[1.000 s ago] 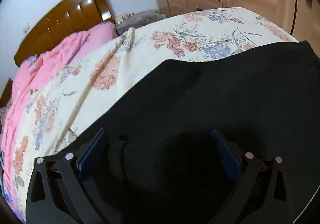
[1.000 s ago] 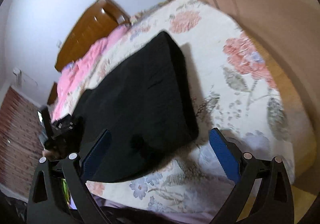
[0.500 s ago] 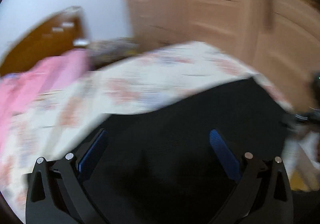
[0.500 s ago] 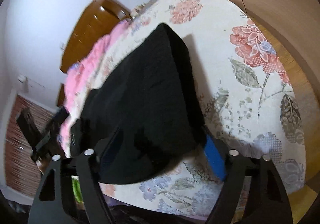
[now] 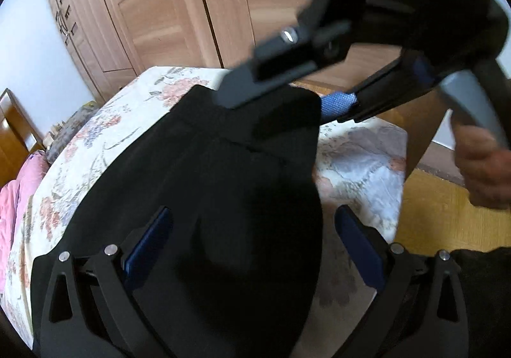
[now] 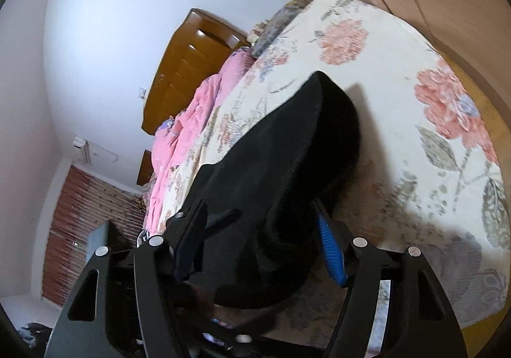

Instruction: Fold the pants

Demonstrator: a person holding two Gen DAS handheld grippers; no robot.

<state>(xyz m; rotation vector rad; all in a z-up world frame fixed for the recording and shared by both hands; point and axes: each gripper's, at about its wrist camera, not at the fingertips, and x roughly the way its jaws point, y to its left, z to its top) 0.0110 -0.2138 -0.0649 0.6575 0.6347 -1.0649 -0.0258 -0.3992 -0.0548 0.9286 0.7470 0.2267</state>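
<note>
Black pants [image 5: 223, 166] lie folded on the floral bed sheet [image 5: 95, 147], reaching to the bed's corner. My left gripper [image 5: 252, 214] hovers open over their near part, blue pads wide apart with the cloth's edge between them. My right gripper [image 5: 278, 102] shows at the top of the left wrist view, straddling the far corner of the pants. In the right wrist view the right gripper [image 6: 257, 207] has its jaws closing, and the bunched pants [image 6: 287, 140] fill the gap and touch both pads. The cloth rises slightly toward it.
A pink quilt [image 6: 191, 121] and a wooden headboard [image 6: 188, 64] lie at the bed's far end. Wardrobe doors [image 5: 159, 6] stand beyond the bed. A person's hand [image 5: 482, 166] holds the right gripper's handle over the wooden floor [image 5: 440, 217].
My left gripper swung right along the pants toward the bed's corner, bringing the right gripper into view. The right gripper's jaws narrowed onto the pants corner and rose a little.
</note>
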